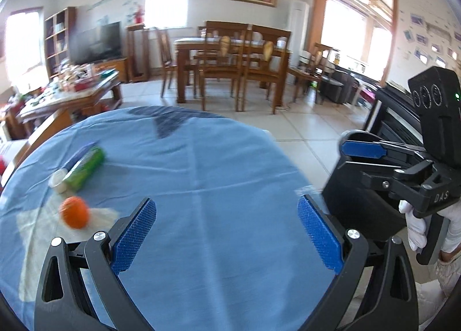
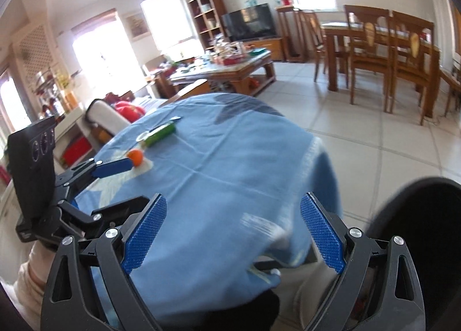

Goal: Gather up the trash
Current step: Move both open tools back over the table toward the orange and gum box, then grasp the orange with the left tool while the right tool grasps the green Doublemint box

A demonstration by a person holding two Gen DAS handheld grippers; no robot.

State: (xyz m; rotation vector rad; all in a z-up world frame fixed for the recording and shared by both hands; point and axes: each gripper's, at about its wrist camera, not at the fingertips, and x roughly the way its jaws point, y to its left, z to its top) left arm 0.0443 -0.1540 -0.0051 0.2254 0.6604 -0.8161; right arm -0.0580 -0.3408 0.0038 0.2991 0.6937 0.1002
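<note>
On the blue tablecloth [image 1: 219, 158] at the left lie an orange [image 1: 74, 212] on a white paper scrap [image 1: 100, 216], a green tube [image 1: 85, 168] and a white cap [image 1: 59, 180]. My left gripper [image 1: 227, 233] is open and empty, above the cloth to the right of the orange. The right wrist view shows the orange [image 2: 136, 157] and green tube [image 2: 161, 132] far to the left, with one blue finger [image 2: 113, 167] of the left gripper beside the orange. My right gripper [image 2: 233, 233] is open and empty over the cloth's near edge.
A black round bin [image 2: 417, 230] sits low at the right, beside the table edge. A gloved hand [image 1: 415, 227] holds the right gripper body [image 1: 374, 187]. A cluttered coffee table [image 2: 230, 66], dining table with chairs [image 1: 230, 63] and tiled floor [image 2: 374, 135] lie beyond.
</note>
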